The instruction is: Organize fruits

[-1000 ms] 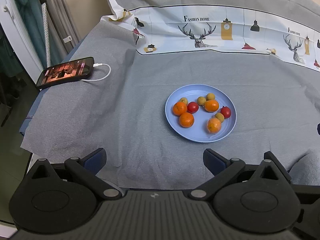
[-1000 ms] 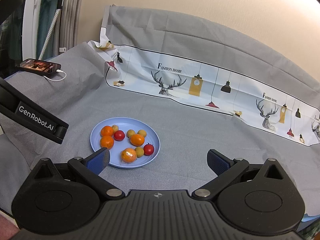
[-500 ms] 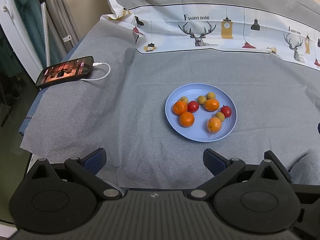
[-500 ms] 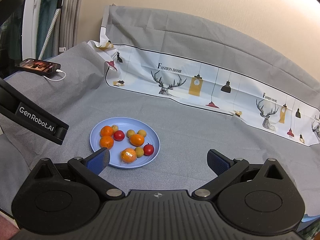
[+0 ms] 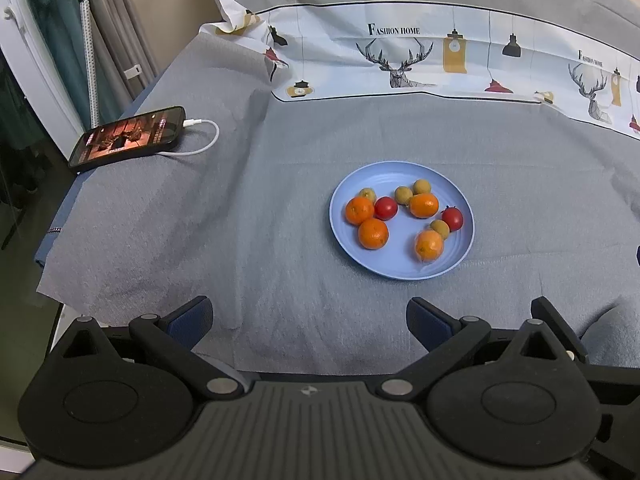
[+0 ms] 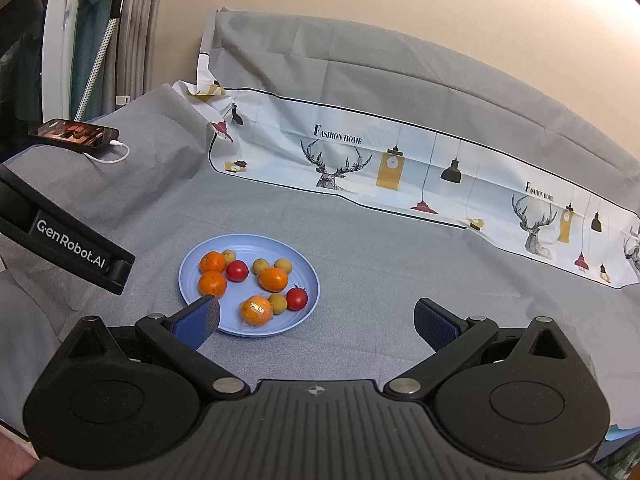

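A light blue plate (image 5: 400, 266) (image 6: 188, 280) lies on the grey cloth. It carries several oranges (image 5: 373, 233) (image 6: 273, 279), two red tomatoes (image 5: 386, 207) (image 6: 297, 298) and several small yellow-green fruits (image 5: 403, 194) (image 6: 261, 266). One orange (image 5: 429, 245) (image 6: 256, 310) looks wrapped in clear film. My left gripper (image 5: 308, 316) hangs open, short of the plate and a little to its left. My right gripper (image 6: 316, 318) is open too, with its left finger (image 6: 198, 320) over the plate's near rim. Neither holds anything.
A phone (image 5: 128, 138) (image 6: 74, 133) with a lit screen and a white cable (image 5: 200, 140) lies at the cloth's left edge. A printed deer-pattern sheet (image 5: 440, 64) (image 6: 400, 172) runs along the back. The left gripper's body (image 6: 68, 240) shows in the right wrist view.
The plate sits slightly higher in the left wrist view than a second ago. The right wrist view has barely shifted. Both grippers stay open.
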A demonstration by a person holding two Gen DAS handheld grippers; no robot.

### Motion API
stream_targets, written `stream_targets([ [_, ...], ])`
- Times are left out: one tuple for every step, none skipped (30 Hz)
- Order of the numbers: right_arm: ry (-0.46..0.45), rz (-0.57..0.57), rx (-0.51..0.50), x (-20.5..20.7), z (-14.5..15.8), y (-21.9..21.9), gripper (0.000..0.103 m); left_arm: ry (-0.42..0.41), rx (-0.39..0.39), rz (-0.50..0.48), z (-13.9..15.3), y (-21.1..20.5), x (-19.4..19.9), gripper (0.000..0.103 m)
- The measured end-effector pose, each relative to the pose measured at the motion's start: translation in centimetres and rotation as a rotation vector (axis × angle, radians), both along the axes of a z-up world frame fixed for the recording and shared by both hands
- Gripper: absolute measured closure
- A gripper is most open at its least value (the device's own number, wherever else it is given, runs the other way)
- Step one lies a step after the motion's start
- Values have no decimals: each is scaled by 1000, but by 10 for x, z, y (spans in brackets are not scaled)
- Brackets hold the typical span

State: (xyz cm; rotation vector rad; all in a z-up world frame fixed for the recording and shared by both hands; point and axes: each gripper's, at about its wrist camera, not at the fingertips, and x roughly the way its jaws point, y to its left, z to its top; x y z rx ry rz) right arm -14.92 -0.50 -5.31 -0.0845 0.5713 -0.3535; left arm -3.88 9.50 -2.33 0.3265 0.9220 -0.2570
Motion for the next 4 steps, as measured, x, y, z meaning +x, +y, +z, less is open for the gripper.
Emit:
stream_targets([
  [-1, 0, 1, 0, 0, 0, 1, 0, -3, 0, 0, 0, 0, 0],
  [-1, 0, 2, 0, 0, 0, 1, 1, -5, 1, 0, 1, 0, 0],
  [-1, 0, 2, 0, 0, 0, 1, 1, -5, 1, 0, 1, 0, 0],
  [-2, 2, 4, -1, 0, 0, 1, 0, -4, 2, 0, 1, 0, 0],
])
